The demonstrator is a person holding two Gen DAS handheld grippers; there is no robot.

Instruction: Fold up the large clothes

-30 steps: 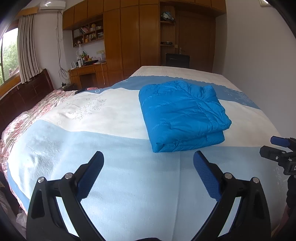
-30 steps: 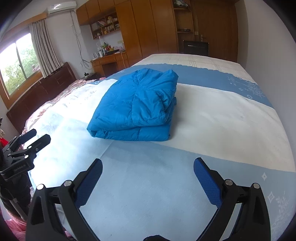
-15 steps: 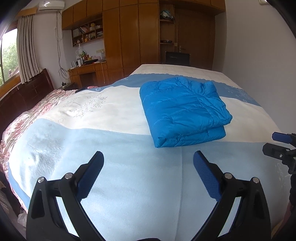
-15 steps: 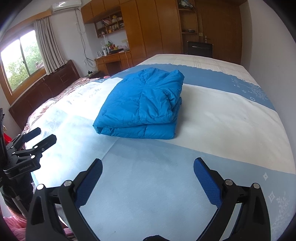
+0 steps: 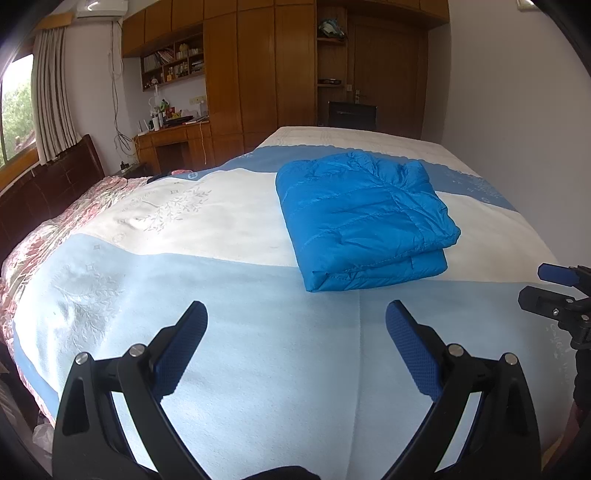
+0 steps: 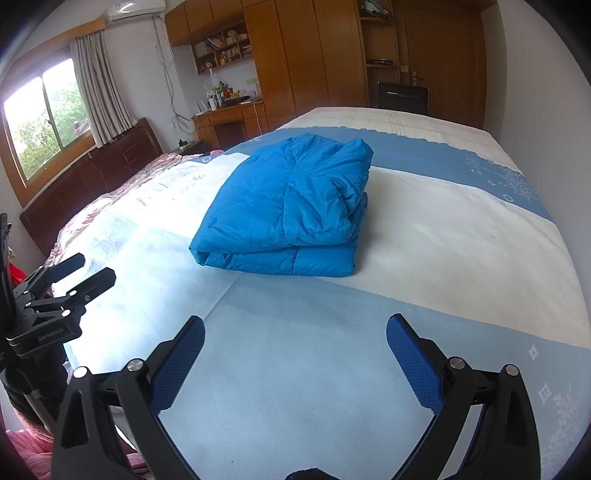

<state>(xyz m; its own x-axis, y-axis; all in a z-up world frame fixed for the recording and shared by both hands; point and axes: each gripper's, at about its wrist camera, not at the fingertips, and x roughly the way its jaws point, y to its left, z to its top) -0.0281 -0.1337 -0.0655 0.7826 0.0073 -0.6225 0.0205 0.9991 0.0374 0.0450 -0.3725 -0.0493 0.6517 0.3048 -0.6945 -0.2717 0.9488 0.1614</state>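
Bed [image 5: 258, 350]; folded jacket [image 5: 362, 218], underside hidden.

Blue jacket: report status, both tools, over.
Left tool open, empty, off the bed. Right tool open, empty. Blue jacket folded, lying flat on bed, untouched. Nothing between tools and jacket.

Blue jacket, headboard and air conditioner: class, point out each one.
Blue jacket [image 5: 362, 218]: left wrist view, top folded panel.
Headboard [image 6: 92, 173]: right wrist view, dark wooden front.
Air conditioner [image 6: 135, 8]: right wrist view, white casing.
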